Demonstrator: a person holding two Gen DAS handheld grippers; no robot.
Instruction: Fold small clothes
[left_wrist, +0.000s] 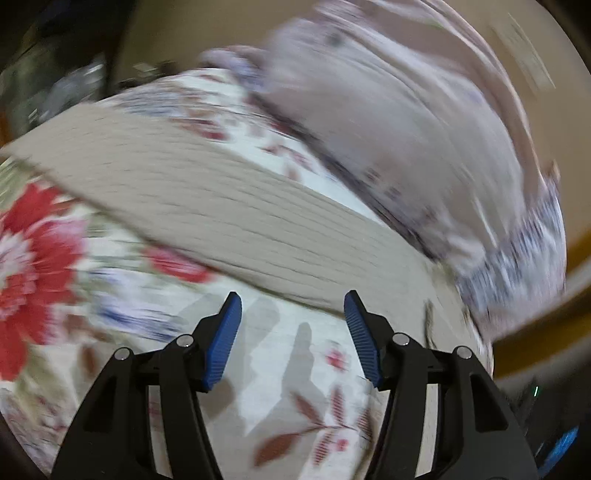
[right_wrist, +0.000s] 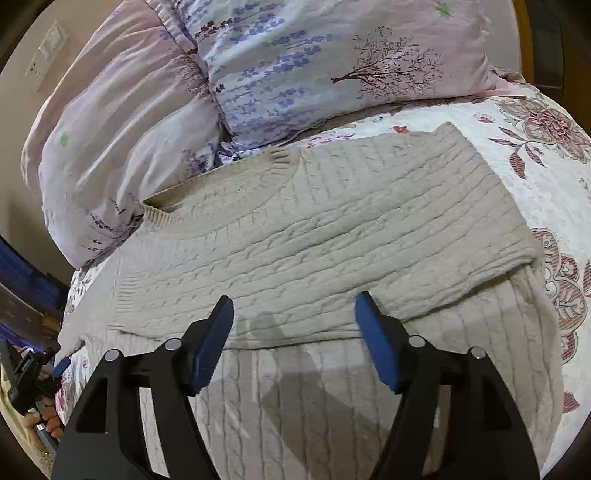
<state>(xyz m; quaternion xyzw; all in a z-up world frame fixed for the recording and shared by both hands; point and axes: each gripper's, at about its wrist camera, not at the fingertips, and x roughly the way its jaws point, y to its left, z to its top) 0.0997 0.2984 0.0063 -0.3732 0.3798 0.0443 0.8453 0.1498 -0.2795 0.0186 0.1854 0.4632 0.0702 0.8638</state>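
Note:
A beige cable-knit sweater (right_wrist: 314, 236) lies on the floral bedsheet (right_wrist: 543, 177), with one part folded over the rest so a fold edge runs across the middle. My right gripper (right_wrist: 293, 306) is open and empty, just above the sweater near that fold edge. In the blurred left wrist view the sweater (left_wrist: 221, 206) shows as a beige band across the sheet (left_wrist: 288, 369). My left gripper (left_wrist: 291, 306) is open and empty over the sheet, just short of the sweater's near edge. The left gripper also shows at the far left of the right wrist view (right_wrist: 59, 365).
Two pillows lie behind the sweater, a pink one (right_wrist: 110, 122) and a lavender-print one (right_wrist: 332, 62). They show blurred in the left wrist view (left_wrist: 406, 129). A beige wall with a switch plate (right_wrist: 48, 48) is at the far left. The bed's wooden edge (left_wrist: 546, 325) is at right.

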